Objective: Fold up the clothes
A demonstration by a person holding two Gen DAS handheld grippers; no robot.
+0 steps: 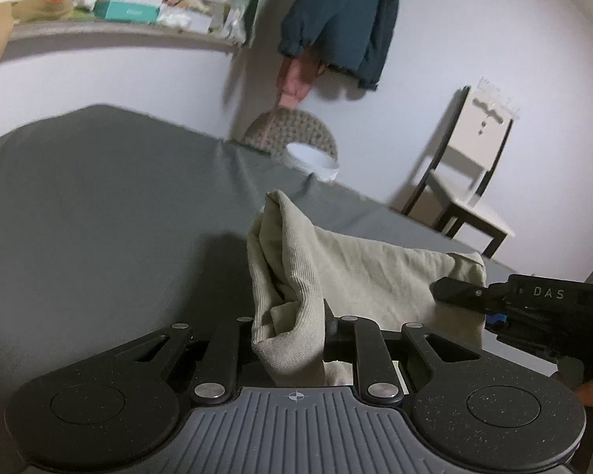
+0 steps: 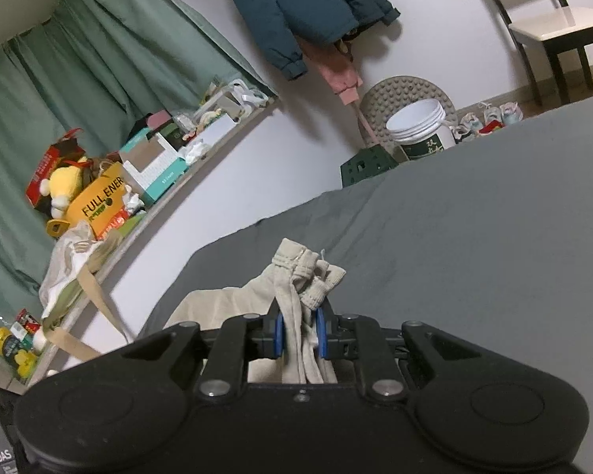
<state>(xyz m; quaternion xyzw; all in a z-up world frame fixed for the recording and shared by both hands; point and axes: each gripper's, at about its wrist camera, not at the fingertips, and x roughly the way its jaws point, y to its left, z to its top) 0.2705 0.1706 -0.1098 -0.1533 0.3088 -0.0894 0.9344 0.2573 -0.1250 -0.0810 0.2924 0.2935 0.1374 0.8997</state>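
Beige ribbed garment hangs low-centre above the grey bedsheet, its edge stretched between left gripper and right gripper, both nearly closed and pinching cloth, probably for a straight fold.

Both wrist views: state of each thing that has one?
Garment: bunched, lifted, held at two spots over the grey sheet.
Left tool: shut on garment.
Right tool: shut on garment.
Jacket: hanging on wall.
Bucket: open, no lid.
Chair: unoccupied.
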